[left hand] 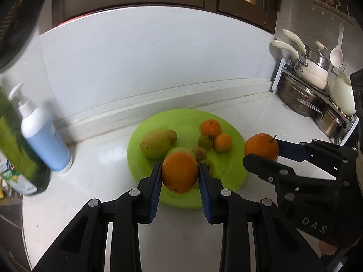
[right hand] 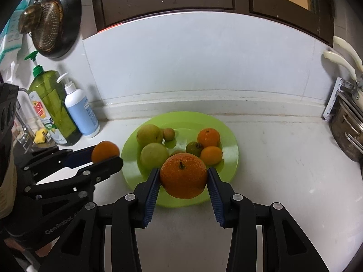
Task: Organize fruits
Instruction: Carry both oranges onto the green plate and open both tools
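A green plate [left hand: 229,170] [right hand: 229,158] lies on the white counter and holds several fruits: a yellow-green pear [left hand: 155,144], two small oranges [left hand: 210,127] [left hand: 222,142] and small green and brown fruits. My left gripper [left hand: 180,173] is shut on a smooth orange [left hand: 180,173], held above the plate's near edge; it also shows in the right wrist view [right hand: 105,151], left of the plate. My right gripper [right hand: 183,176] is shut on a larger stemmed orange [right hand: 183,176], held above the plate's front; it shows in the left wrist view [left hand: 261,146], right of the plate.
A blue-and-white pump bottle [left hand: 45,139] [right hand: 80,111] and a green dish-soap bottle [right hand: 51,104] stand at the left by the wall. A rack with steel pots [left hand: 301,95] and white-handled pans stands at the right. A strainer [right hand: 48,25] hangs at upper left.
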{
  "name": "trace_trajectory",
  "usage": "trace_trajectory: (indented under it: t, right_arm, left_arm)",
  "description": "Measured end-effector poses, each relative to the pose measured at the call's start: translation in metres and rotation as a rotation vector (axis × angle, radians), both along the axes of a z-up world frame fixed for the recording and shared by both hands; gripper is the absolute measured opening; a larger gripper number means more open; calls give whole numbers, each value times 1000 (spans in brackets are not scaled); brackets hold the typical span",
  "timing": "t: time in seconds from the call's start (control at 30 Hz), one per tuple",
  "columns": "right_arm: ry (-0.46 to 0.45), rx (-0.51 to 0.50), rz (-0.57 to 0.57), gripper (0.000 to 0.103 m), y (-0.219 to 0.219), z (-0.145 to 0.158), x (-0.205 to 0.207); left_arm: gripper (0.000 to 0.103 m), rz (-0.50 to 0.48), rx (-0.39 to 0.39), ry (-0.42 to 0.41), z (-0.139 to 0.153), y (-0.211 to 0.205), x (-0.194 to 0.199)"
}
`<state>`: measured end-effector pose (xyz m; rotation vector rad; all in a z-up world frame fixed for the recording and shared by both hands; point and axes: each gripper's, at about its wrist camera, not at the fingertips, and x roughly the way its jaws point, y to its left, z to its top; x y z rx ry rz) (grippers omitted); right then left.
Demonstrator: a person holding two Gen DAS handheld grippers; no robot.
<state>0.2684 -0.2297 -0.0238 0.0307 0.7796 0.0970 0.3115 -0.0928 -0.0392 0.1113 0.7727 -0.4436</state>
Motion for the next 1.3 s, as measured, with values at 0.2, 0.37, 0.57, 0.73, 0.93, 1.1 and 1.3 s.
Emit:
trace_trajectory:
  t: [0.2, 0.37, 0.57, 0.73, 0.93, 1.1, 1.3]
  right_arm:
    - [16, -24, 3, 43, -2, -2, 21]
    - [27, -45, -1, 43, -3, -7, 35]
    - [69, -31, -9, 43, -9, -19, 52]
    - [125, 5, -17, 43, -15, -33, 65]
    - [176, 31, -29, 43, -23, -48, 74]
    - [218, 69, -26, 43, -25, -58, 80]
    - [238, 71, -13, 43, -20, -64, 83]
  left_arm:
    - [32, -25, 7, 25, -4, -8, 26]
    - [32, -45, 34, 22, -7, -16, 45]
    - [32, -70, 37, 49, -11, -24, 69]
    - [32, -91, 46, 83, -19, -33, 90]
    - [32, -110, 66, 107, -26, -48, 105]
    - [32, -119, 74, 131, -34, -59, 115]
    - [33, -120, 90, 129, -37, -66, 119]
